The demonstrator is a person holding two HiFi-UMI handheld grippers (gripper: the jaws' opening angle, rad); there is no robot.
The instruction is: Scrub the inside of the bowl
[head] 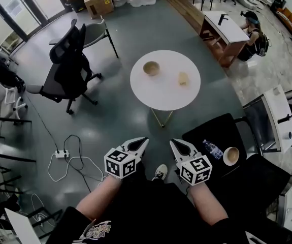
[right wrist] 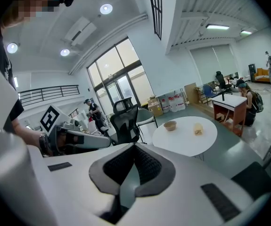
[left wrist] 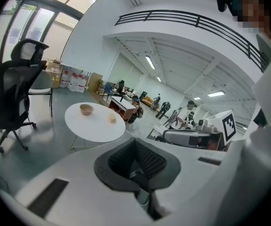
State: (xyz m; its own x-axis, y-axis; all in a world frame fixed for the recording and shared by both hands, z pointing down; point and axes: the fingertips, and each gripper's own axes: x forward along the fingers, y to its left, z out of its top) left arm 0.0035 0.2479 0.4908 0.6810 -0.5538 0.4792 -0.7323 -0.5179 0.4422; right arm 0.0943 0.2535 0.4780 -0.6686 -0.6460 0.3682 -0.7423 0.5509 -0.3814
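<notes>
Your left claw (head: 144,140) and right claw (head: 172,142) are both closed on nothing, side by side. Well ahead of them, the bowl (head: 151,68) sits on the round white bench (head: 166,98), with a tan sponge-like block (head: 183,78) near it. I judge that no scrubbing has begun: you've yet to approach and pick anything up.

Your dark clothing (head: 151,207) is hiding most of your shoe (head: 160,172); the pale object (head: 183,78) beside the bowl (head: 151,68) on the table (head: 166,98) is appearing too small to identify.
</notes>
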